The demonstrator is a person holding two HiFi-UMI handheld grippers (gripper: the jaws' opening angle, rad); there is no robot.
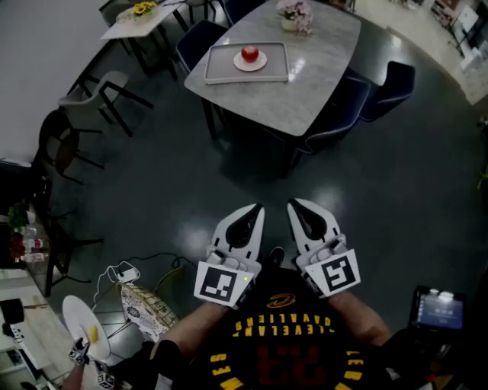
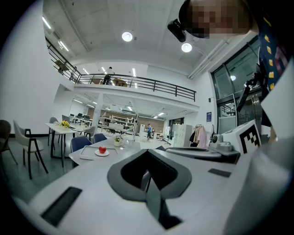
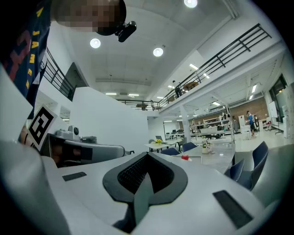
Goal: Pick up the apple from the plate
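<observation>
The dark floor [image 1: 366, 190] fills most of your head view. At its top stands the grey desk [image 1: 320, 68], well away from you, with blue chairs [image 1: 389, 84] tucked in around its near and right sides. A smaller desk with yellow flowers [image 1: 142, 9] sits off beyond it to the left.

On the left end of the grey desk lies a pale tray [image 1: 221, 72]. A vase of pink flowers [image 1: 294, 14] stands on the bare desktop beyond the tray.

You hold both tools low and close to your body, side by side above the floor, tips pointing toward the desk. Your left hand-held gripper [image 1: 257, 208] has its jaws pressed together with nothing between them. Its own view shows the two fingers meeting along one line [image 2: 147, 179]. Your right hand-held gripper [image 1: 294, 204] is the same: jaws pressed together and empty, as its own view confirms [image 3: 146, 181]. The two grippers are just beside each other and well apart from the tray.

On the tray sits a small white plate [image 1: 261, 64]. The red apple [image 1: 249, 54] rests in the middle of that plate, upright. It shows far off in the left gripper view [image 2: 102, 149] and as a red dot in the right gripper view [image 3: 184, 157].
</observation>
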